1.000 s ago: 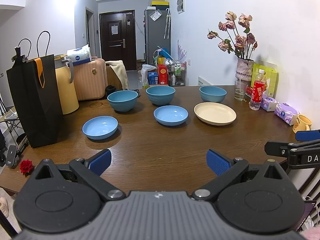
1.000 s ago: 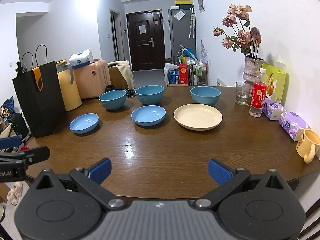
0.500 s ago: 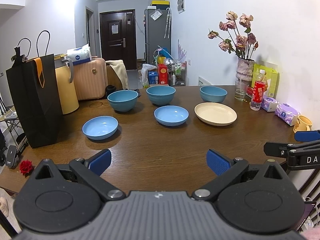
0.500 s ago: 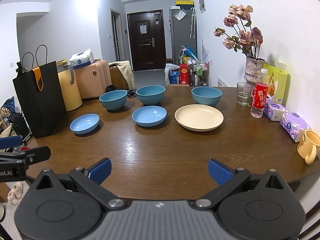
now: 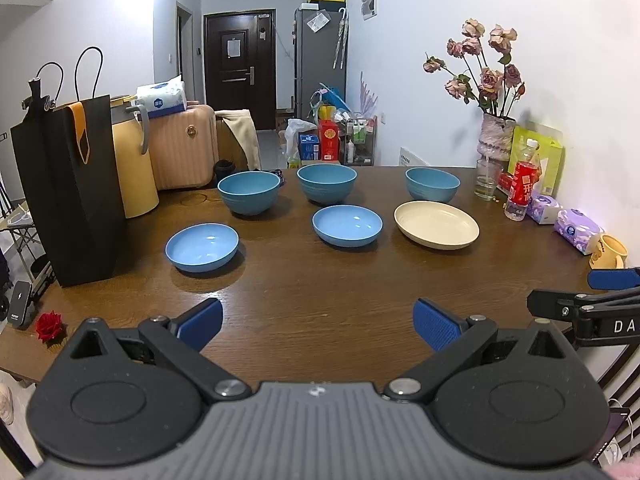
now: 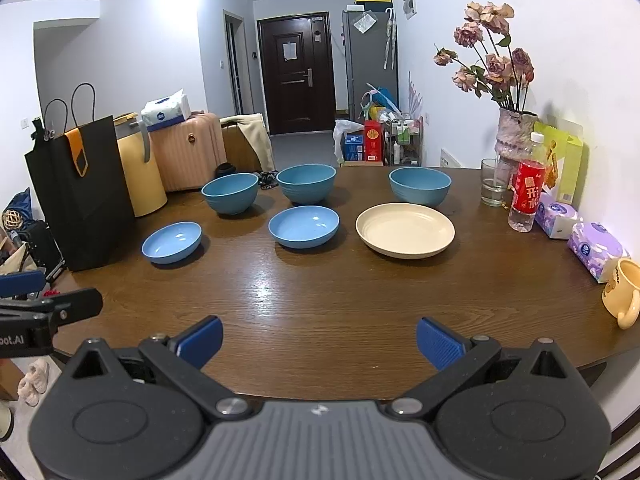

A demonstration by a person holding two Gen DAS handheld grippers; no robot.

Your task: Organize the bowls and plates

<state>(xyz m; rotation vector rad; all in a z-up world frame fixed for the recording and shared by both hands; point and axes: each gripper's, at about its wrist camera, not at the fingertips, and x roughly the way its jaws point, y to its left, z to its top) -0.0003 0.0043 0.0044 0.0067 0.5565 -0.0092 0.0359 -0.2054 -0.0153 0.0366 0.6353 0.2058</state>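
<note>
On the brown table [image 5: 320,292] stand three deep blue bowls in a back row: left [image 5: 249,192], middle [image 5: 326,183], right [image 5: 432,184]. In front of them lie two shallow light-blue plates, left [image 5: 202,246] and middle [image 5: 347,225], and a cream plate [image 5: 436,224]. The same set shows in the right wrist view, with the cream plate [image 6: 405,229] nearest the right side. My left gripper [image 5: 318,322] is open and empty above the table's near edge. My right gripper [image 6: 319,340] is open and empty, also near the front edge, well short of the dishes.
A black paper bag [image 5: 72,188] stands at the table's left edge, a red rose [image 5: 50,323] near it. Along the right edge are a vase of flowers [image 5: 496,136], a glass [image 5: 487,179], a red bottle [image 5: 522,186], tissue packs [image 5: 576,230] and a yellow mug [image 6: 624,292].
Both views have shifted very slightly; the dishes sit a touch further right in frame. Both grippers stay open and nothing on the table has moved.
</note>
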